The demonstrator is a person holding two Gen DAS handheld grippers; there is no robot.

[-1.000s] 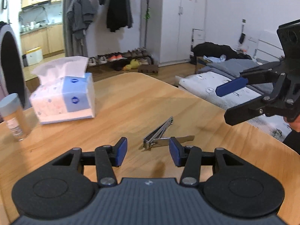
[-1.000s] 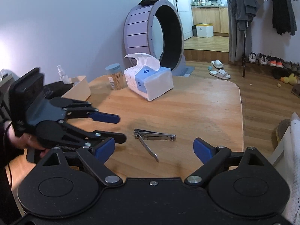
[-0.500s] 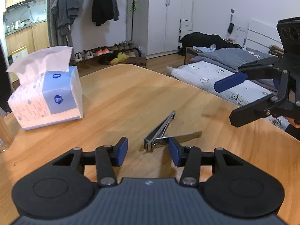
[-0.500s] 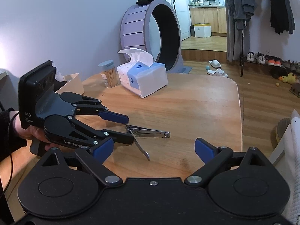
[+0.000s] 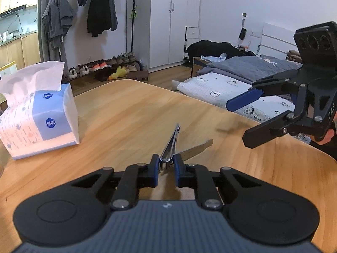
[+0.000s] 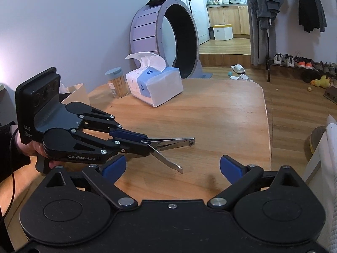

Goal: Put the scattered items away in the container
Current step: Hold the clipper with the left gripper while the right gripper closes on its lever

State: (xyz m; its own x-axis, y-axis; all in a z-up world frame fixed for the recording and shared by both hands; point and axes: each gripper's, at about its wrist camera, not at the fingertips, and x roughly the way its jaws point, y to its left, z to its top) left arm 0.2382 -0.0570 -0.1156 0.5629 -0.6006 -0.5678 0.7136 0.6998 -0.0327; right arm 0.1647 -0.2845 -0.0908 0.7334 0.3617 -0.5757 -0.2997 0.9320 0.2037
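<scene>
So the silver metal nail clipper (image 5: pixel 171 145) is clamped at its near end by the left gripper (image 5: pixel 165 169); long axis pointed straight ahead, mid-table; right gripper (image 6: pixel 171 164) left wide open, empty, nearby.

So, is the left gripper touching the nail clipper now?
Touching. In the left wrist view the left gripper has both blue pads pressed on the nail clipper; the right wrist view shows its end gripped too.
</scene>
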